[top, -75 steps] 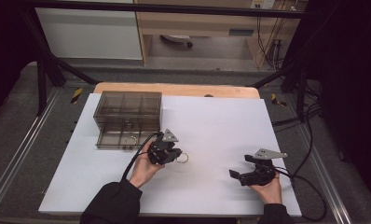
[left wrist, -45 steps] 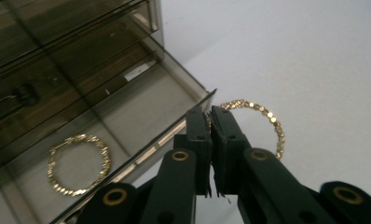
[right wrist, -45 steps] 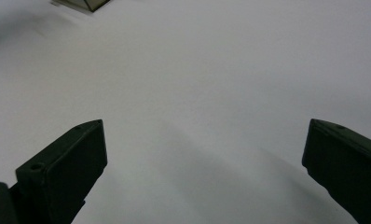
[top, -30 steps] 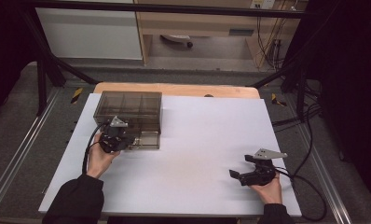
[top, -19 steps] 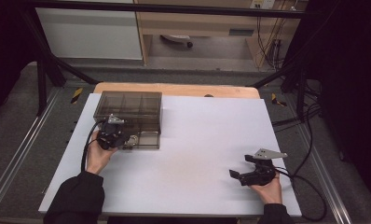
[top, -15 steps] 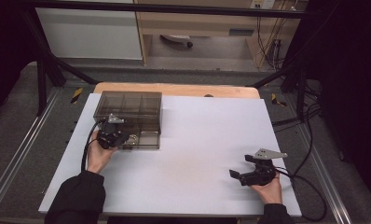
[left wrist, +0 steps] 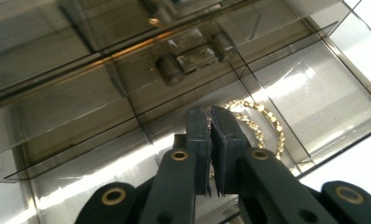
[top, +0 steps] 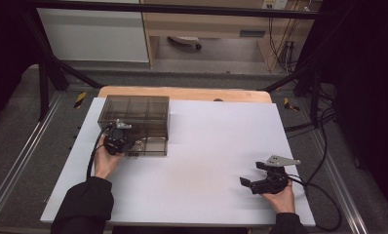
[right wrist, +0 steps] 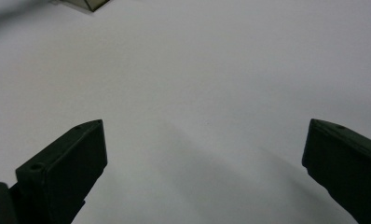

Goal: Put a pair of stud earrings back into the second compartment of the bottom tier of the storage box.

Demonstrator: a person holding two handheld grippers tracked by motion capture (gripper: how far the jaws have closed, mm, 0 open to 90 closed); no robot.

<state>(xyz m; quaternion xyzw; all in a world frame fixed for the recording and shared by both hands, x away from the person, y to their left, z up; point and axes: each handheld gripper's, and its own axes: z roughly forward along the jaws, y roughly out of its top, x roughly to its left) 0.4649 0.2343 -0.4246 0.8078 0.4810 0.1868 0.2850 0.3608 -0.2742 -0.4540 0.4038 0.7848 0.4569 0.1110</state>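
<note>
Smoky translucent plastic forms the drawer organiser box (top: 136, 117) at the far left of the white tabletop (top: 206, 146), with one drawer (left wrist: 286, 107) pulled out toward the person. Just ahead of the left gripper (top: 118, 141), and partly under its tips, a gold beaded bracelet (left wrist: 263, 123) lies on the floor of the drawer's compartment. Thin clear divider walls stand on both sides of that compartment, and the drawer's front wall runs right beside the gripper, so room around the tips is tight. The left gripper's two black jaws are pressed together; whether they pinch the bracelet cannot be told, since the tips hide that part of it. The left hand (top: 106, 161) reaches forward from a dark sleeve, tilting the gripper forward and down into the drawer.

To the right of the box the tabletop is bare white. Well apart, near the table's front right edge, the right gripper (top: 260, 183) lies low in the right hand (top: 280, 197), its jaws spread wide over plain table with nothing between them.
</note>
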